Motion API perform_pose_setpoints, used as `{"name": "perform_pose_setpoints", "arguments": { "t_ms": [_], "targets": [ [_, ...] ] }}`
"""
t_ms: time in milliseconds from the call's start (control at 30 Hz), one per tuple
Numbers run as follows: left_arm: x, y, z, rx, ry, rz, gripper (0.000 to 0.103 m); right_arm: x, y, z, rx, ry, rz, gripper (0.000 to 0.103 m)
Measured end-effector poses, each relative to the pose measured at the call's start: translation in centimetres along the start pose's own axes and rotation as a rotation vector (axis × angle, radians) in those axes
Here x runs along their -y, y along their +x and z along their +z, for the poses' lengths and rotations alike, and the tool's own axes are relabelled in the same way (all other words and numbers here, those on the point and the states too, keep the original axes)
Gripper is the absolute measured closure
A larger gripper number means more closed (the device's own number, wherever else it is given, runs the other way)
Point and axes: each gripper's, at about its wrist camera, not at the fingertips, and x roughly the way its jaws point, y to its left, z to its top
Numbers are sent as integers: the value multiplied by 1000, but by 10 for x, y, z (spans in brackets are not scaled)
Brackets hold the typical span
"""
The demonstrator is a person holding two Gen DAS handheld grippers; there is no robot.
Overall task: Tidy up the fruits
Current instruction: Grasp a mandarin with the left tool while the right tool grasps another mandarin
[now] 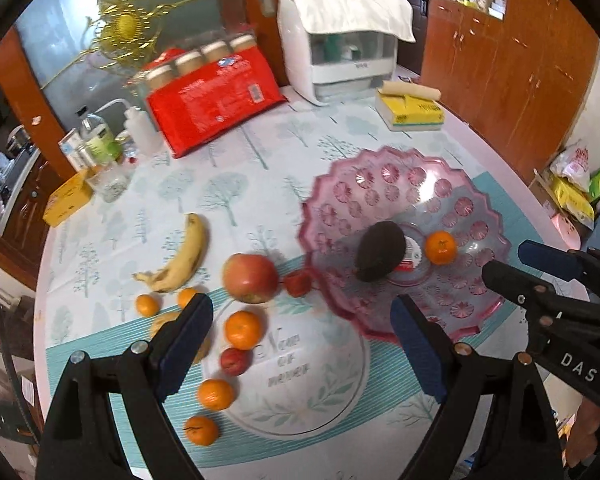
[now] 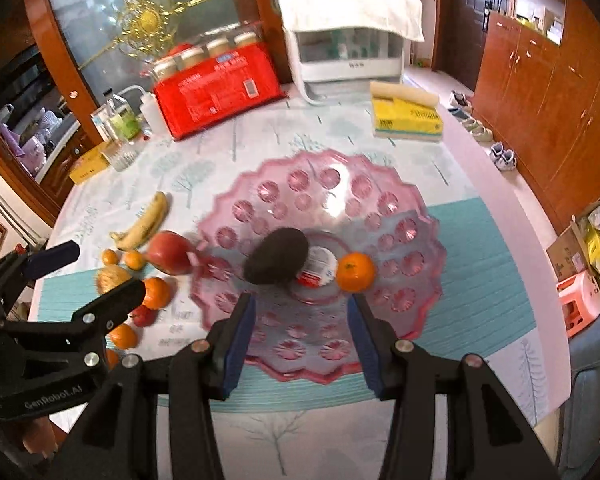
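A pink scalloped plastic fruit plate [image 1: 388, 184] [image 2: 320, 184] holds a dark avocado [image 1: 380, 254] [image 2: 277, 262] and one mandarin [image 1: 441, 247] [image 2: 355, 272]. Left of it on the tablecloth lie a banana [image 1: 188, 252] [image 2: 146, 222], a big red apple [image 1: 250, 278] [image 2: 170, 252], a small red fruit [image 1: 299, 283], a small apple [image 1: 235, 361] and several mandarins [image 1: 243, 329]. My left gripper [image 1: 302, 344] is open and empty above the loose fruit. My right gripper [image 2: 302, 334] is open and empty over the plate's near rim.
A red pack of jars [image 1: 216, 96], a white appliance under a cloth [image 1: 340, 52], a yellow book [image 1: 412, 110], bottles [image 1: 100, 140] and a yellow box [image 1: 66, 200] stand along the back of the round table. Wooden cabinets [image 2: 540, 80] stand to the right.
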Motion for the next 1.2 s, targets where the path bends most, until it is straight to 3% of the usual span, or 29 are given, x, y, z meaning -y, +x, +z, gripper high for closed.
{"name": "perform_pose_setpoints", "arguments": {
  "t_ms": [333,567,733,967,1200],
  "targets": [
    [-62,-38,-25,58,-56,42,11,-74,-25,-1,69,-107,27,54],
    [-118,-39,-57,38,-132,53,10,-128,-10,-19,55,-199,57,55],
    [-151,-18,-94,-16,-173,39,10,-149,20,-35,-8,-213,69,55],
    [-167,38,-153,-160,-215,-2,10,-167,64,-59,-97,-206,104,55],
    [-157,78,-176,-176,-206,-49,15,-180,104,-69,-185,-160,195,55]
  ]
}}
